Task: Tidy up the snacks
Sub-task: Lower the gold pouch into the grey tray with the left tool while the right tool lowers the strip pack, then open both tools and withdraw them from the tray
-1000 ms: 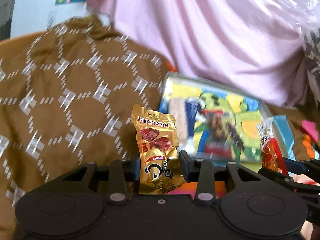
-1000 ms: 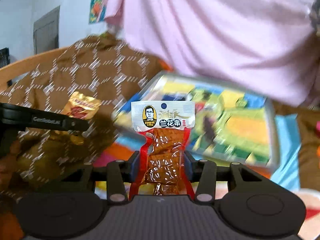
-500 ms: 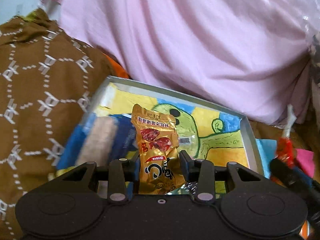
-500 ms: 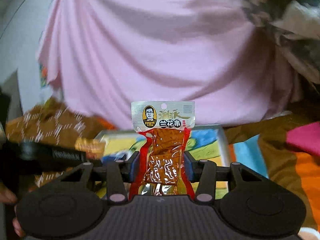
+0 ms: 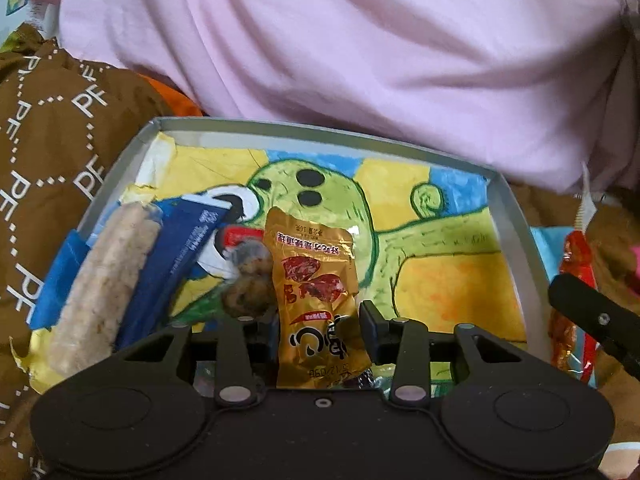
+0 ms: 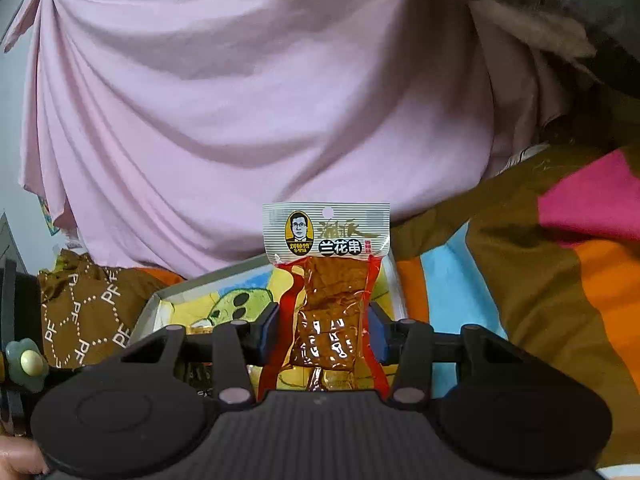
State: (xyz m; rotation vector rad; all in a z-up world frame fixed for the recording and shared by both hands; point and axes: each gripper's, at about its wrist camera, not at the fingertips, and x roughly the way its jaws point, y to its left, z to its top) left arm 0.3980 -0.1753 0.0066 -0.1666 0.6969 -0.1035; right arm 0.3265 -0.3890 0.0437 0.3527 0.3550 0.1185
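Now both hands have swung over from the brown patterned cloth (image 5: pixel 60 184) to the metal tray (image 5: pixel 516 216), which a moment ago sat off to the side and now fills the left view, so drop-off looks close. Left tongs (image 5: pixel 316 320) are closed on a gold packet (image 5: pixel 316 292), held upright by its lower half, just above the tray's near edge. Right tongs (image 6: pixel 324 332) pinch a clear red-edged packet (image 6: pixel 328 304) the same way, upright with white header card on top (brown chunks inside, glossy film). It hangs at the tray's right rim, not over it yet, I think. Already in the tray: a pale rice bar (image 5: pixel 108 284), a dark blue packet (image 5: pixel 176 264) and a brownish round snack (image 5: pixel 248 280), all at the left end. Gold packet is crinkled foil with red fruit printed on it; its text reads upside down.
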